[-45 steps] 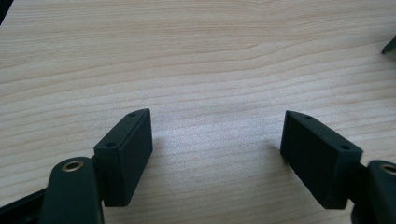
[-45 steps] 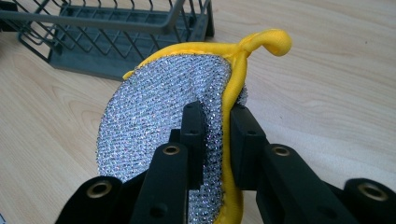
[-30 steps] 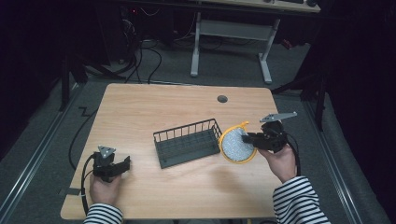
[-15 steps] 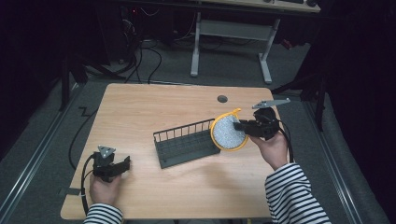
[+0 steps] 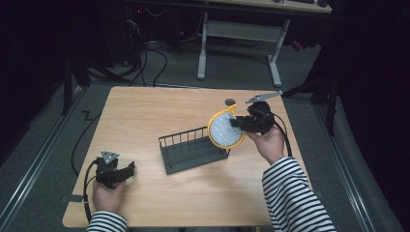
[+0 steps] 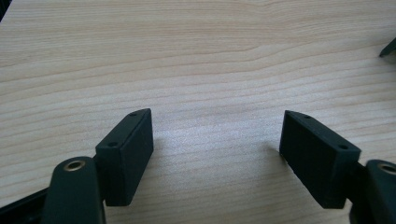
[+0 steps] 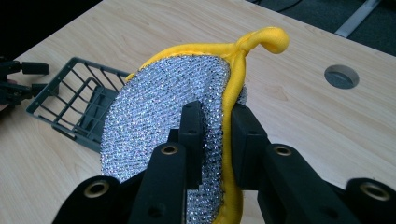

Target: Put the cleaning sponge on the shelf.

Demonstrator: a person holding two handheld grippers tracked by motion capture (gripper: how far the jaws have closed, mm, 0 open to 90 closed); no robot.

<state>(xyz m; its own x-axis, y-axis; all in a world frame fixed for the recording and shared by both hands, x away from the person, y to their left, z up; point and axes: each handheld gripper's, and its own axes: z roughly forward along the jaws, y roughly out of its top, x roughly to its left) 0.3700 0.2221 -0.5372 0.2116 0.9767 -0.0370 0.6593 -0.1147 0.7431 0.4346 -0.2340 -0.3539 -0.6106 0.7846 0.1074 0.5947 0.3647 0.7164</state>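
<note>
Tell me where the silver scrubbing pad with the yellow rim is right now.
In the high view the scrubbing pad is on the table's right side, pinched on edge in the right claw, above the right end of the wire basket.

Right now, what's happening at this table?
A person holds a gripper in each hand at a wooden table. The right gripper has its jaws shut on the edge of a round silver scrubber pad with a yellow rim and loop, held up on edge by the right end of a dark wire rack. The left gripper rests low over bare table near the front left corner, jaws open with nothing between them.
</note>
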